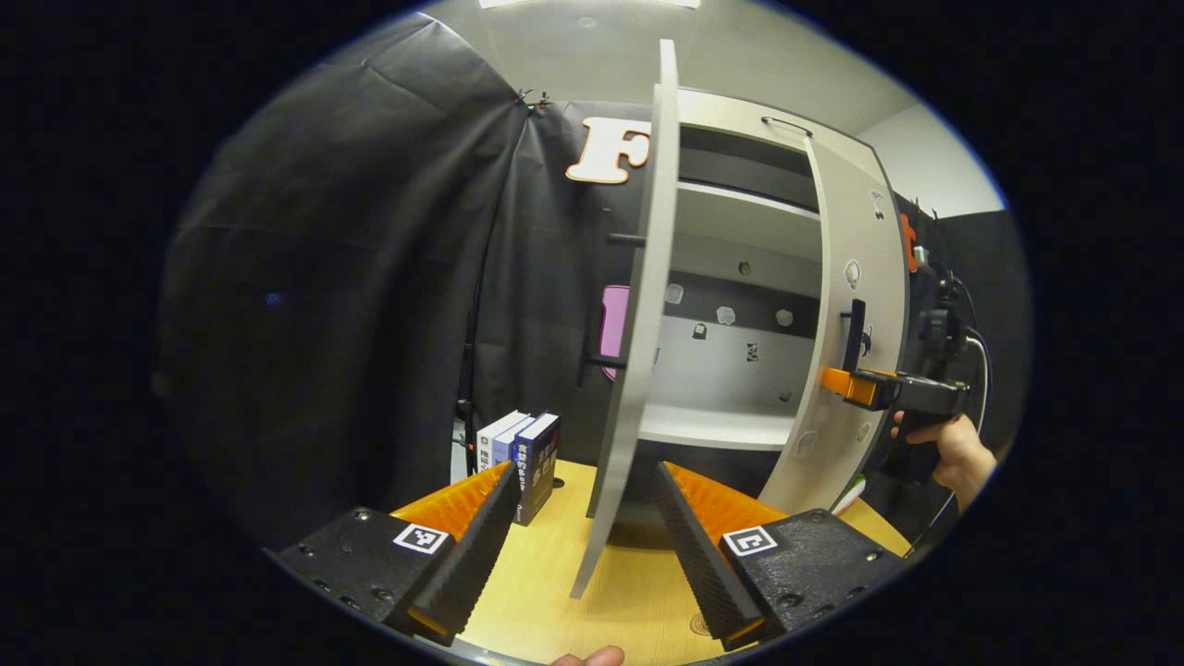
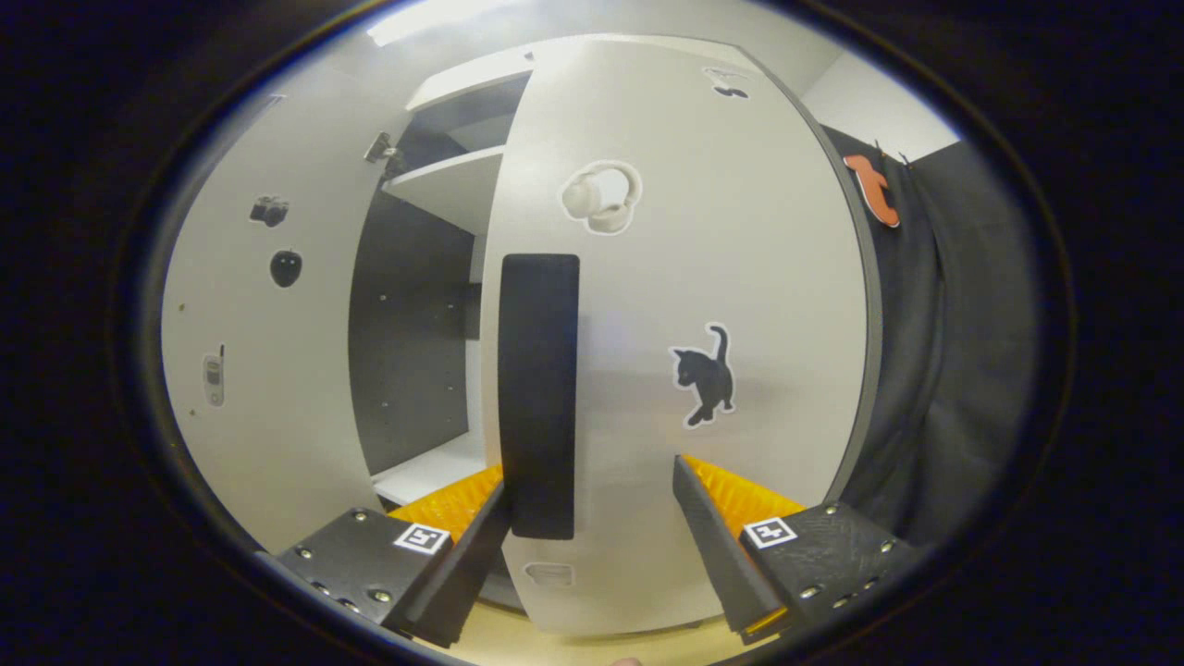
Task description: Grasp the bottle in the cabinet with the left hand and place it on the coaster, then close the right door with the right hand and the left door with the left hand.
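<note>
My right tool [image 2: 592, 532] is released, fingers spread, at the right door [image 2: 684, 305]; its upright black handle [image 2: 539, 393] stands dead ahead, just beside my left finger. My left tool [image 1: 587, 546] hangs released too, with the left door's [image 1: 638, 305] edge ahead between its fingers, over the bench [image 1: 555, 573].

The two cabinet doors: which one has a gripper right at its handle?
The right door, the one with the cat sticker: the right gripper sits at its handle. The left door stands edge-on between the left gripper's open fingers.
</note>
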The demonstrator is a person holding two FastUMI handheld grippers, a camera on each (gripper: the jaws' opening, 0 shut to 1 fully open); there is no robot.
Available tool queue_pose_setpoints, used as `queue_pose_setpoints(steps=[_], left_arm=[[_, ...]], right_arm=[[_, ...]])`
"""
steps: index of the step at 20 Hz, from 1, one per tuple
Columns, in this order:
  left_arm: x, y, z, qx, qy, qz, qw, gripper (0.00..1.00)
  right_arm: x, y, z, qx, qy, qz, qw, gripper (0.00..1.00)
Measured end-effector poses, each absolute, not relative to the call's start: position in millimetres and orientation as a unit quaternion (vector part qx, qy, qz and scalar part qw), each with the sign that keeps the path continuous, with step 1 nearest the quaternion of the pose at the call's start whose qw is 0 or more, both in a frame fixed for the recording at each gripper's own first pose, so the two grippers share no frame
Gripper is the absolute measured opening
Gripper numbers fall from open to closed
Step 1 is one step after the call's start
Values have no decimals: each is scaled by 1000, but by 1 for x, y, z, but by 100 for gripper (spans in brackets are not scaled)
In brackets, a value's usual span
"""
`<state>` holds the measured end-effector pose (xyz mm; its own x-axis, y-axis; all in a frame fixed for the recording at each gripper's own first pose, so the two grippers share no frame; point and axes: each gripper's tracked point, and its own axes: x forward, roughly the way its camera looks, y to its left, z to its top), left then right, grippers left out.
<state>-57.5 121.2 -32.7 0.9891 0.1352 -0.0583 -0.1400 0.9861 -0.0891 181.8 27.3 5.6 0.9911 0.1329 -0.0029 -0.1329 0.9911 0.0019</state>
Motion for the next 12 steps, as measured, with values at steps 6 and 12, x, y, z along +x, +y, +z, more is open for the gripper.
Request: queue_pose_setpoints(steps=[6,12], left_arm=[[-50,154,-11,-24,14,80,996,92],[-26,157,2,-61,24,40,997,87]], right_arm=[[193,31,4,-2,-5,32,999,100],[200,30,5,-2,-8,6,1000,100]])
